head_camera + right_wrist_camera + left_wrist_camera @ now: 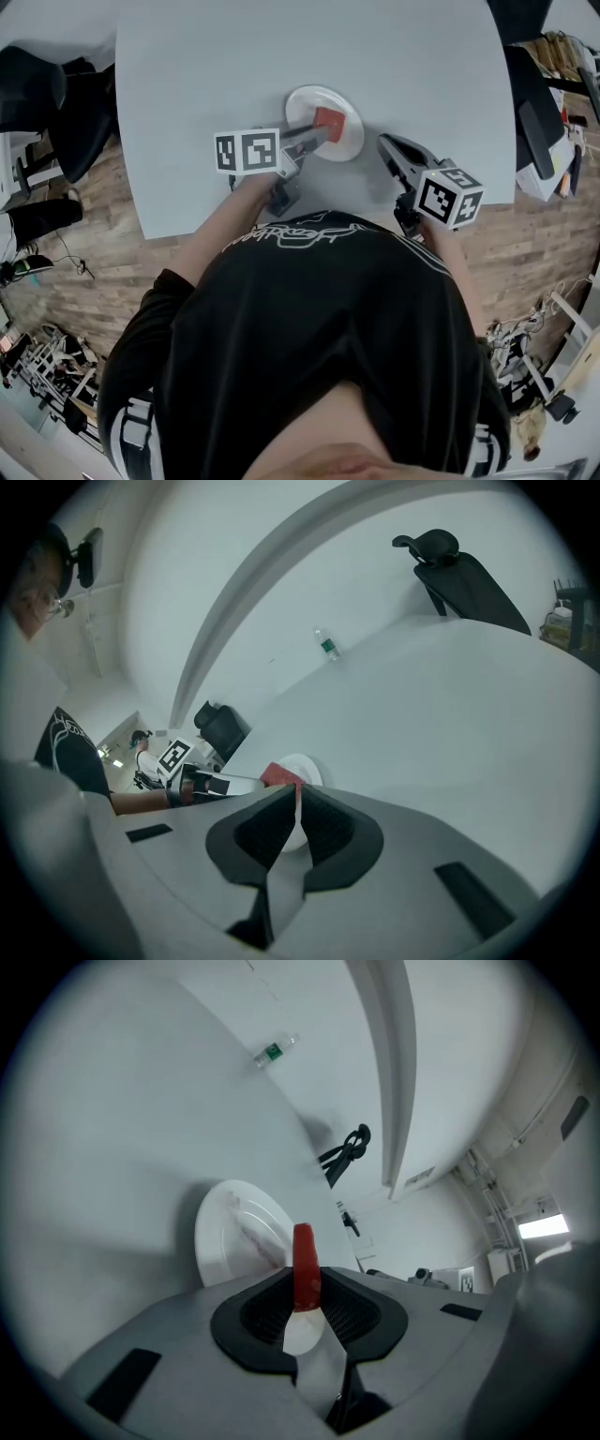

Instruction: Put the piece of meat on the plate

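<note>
A white plate (305,97) sits near the front middle of the white table (234,56). My left gripper (323,127) reaches over the plate from the left and is shut on a red piece of meat (329,119), which hangs just above the plate's middle. In the left gripper view the meat (306,1260) stands edge-on between the pads of the left gripper (306,1286), with the plate (230,1232) below and to the left. My right gripper (385,142) hovers to the right of the plate, shut and holding nothing. In the right gripper view its jaws (297,797) point toward the plate (306,764) and the meat (278,774).
A small bottle (327,647) stands far back on the table. Black office chairs stand beside the table at the left (42,94) and at its far side (461,572). Boxes and clutter (553,122) lie off the right edge. The person's torso presses against the near edge.
</note>
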### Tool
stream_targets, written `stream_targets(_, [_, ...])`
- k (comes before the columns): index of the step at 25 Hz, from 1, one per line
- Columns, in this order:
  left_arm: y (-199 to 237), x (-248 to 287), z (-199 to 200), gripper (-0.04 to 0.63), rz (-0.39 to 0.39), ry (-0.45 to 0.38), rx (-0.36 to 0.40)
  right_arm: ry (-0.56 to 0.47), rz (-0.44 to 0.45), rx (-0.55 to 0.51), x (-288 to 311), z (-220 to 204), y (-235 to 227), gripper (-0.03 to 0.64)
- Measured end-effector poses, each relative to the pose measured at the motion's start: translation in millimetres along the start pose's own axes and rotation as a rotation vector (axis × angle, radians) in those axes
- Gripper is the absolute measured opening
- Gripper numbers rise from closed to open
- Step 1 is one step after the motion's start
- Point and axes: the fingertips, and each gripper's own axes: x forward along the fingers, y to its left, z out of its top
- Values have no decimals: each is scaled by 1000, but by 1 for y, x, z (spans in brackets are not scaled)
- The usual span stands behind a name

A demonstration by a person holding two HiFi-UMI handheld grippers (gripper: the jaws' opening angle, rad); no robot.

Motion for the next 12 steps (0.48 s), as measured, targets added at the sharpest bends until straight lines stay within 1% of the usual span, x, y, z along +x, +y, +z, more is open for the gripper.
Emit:
stream_targets(4, [3,0,0,91,68,30,73,-12,-2,11,0,2,-4,20])
stream_targets(8, [4,0,0,91,108,38,118,-12,1,13,1,0,-4,20])
stream_targets(12, [9,-2,1,107,172,48,198,-18,-1,18,1,-1,-7,20])
